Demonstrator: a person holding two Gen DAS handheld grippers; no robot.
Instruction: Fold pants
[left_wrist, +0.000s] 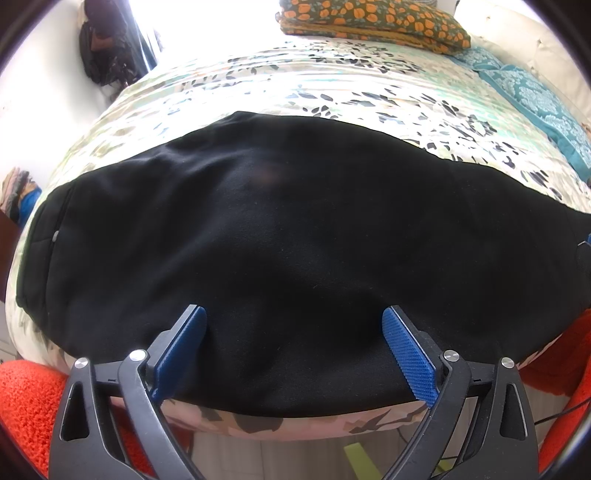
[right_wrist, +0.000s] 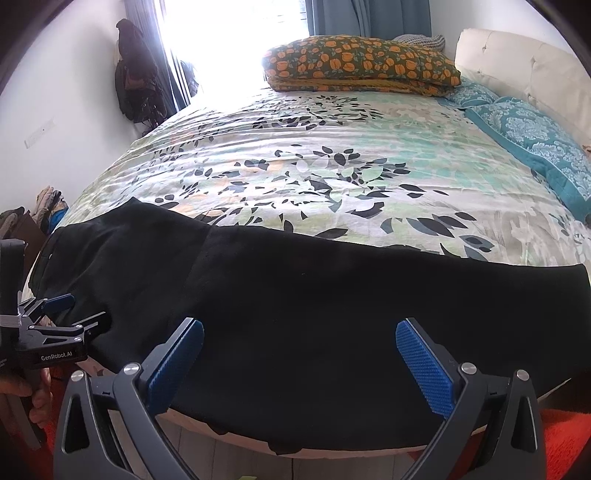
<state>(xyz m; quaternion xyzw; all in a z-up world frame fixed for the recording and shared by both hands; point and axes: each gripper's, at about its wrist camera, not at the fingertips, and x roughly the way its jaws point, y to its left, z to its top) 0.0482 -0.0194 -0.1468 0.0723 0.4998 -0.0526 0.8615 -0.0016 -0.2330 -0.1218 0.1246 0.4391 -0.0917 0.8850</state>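
The black fabric pants (right_wrist: 295, 332) lie flat across the lower half of both frames, along the near edge of the leaf-patterned bedspread (right_wrist: 314, 166). The left gripper (left_wrist: 293, 314) and right gripper (right_wrist: 299, 328) hover above them, blue ridged pads spread wide, holding nothing. At the right view's lower left, the left tool's black body reads "GenRobot.AI" in white.
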